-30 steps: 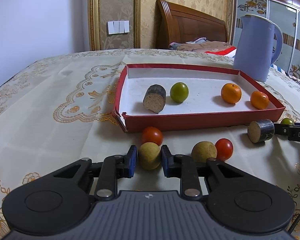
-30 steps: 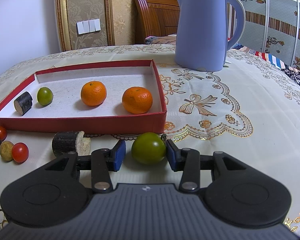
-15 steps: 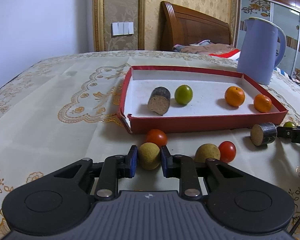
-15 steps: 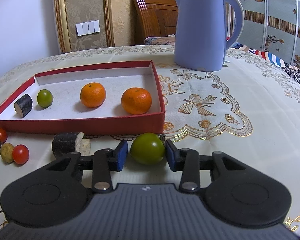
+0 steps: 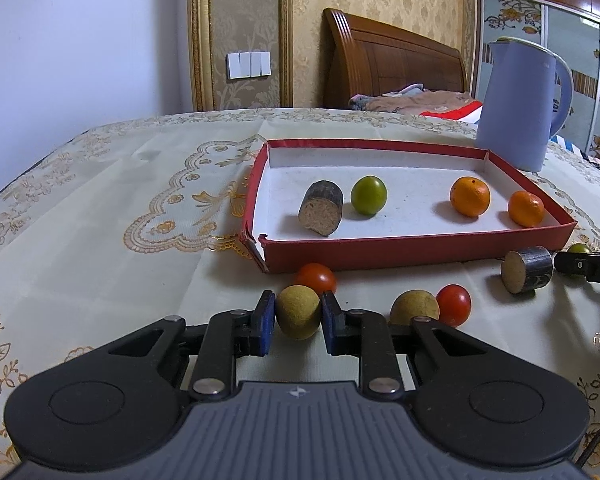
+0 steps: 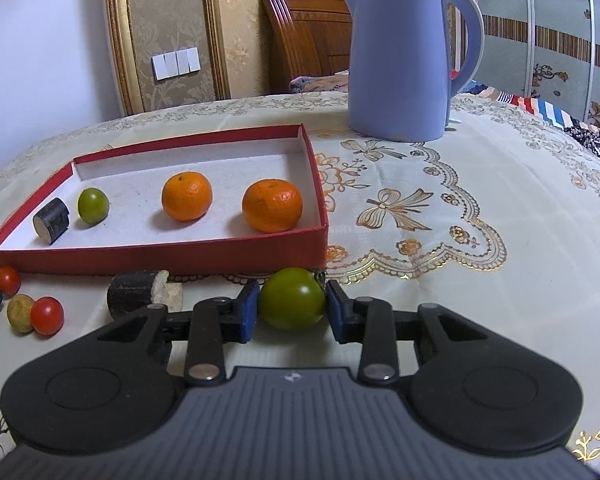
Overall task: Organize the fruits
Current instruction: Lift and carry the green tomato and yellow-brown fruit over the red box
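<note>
The left gripper (image 5: 298,317) has its jaws clamped on a tan round fruit (image 5: 298,317), a red tomato (image 5: 315,277) just beyond it. The right gripper (image 6: 291,305) has its jaws pressed against both sides of a green tomato (image 6: 291,298). Ahead of both lies the red tray (image 6: 160,257) on the surface, holding a dark cut piece (image 6: 51,220), a green fruit (image 6: 93,205) and two oranges (image 6: 187,195).

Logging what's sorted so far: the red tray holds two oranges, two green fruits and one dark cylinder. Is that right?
Not quite. The red tray holds only one green fruit, as the right wrist view shows; the other green fruit sits outside, between the right gripper's fingers. The two oranges and the dark cylinder are correct.
</note>
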`<state>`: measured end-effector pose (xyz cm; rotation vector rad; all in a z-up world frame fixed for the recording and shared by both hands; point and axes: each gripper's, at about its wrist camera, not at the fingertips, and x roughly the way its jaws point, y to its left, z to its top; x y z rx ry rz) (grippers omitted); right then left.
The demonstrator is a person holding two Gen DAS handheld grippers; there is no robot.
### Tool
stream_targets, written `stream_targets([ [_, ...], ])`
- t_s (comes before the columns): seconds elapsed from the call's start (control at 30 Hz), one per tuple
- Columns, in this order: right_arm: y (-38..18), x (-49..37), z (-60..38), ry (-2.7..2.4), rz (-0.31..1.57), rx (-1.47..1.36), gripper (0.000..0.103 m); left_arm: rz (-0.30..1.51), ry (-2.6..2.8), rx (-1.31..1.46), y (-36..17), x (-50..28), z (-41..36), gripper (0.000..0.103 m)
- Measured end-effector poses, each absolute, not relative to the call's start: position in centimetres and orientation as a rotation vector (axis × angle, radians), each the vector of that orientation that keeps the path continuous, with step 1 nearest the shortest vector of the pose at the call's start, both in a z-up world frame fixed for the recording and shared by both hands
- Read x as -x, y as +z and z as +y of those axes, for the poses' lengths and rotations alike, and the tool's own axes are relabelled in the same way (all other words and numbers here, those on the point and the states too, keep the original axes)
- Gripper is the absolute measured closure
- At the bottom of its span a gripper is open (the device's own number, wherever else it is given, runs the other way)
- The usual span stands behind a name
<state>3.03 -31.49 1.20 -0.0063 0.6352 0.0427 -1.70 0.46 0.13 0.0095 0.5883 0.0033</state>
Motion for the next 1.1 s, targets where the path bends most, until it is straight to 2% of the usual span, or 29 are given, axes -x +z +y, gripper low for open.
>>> stream_targets([
  [0.57,1.7,-2.3,-32.5,0.057,0.587,-0.065,0.07,0.594,-0.013,0.019,0.3,1.8,0.9,0.079],
  [0.8,4.2,-1.9,-32.0,0.109,0.532,-0.025,0.07,0.593,-0.071,0.011,1.9,1.1,0.0,0.079],
  [1.1,5.8,-9.1,-30.3,0.086,0.544,0.034,0.07,0.572,-0.079,0.001,4.1,-4.1,-2.2,0.079],
])
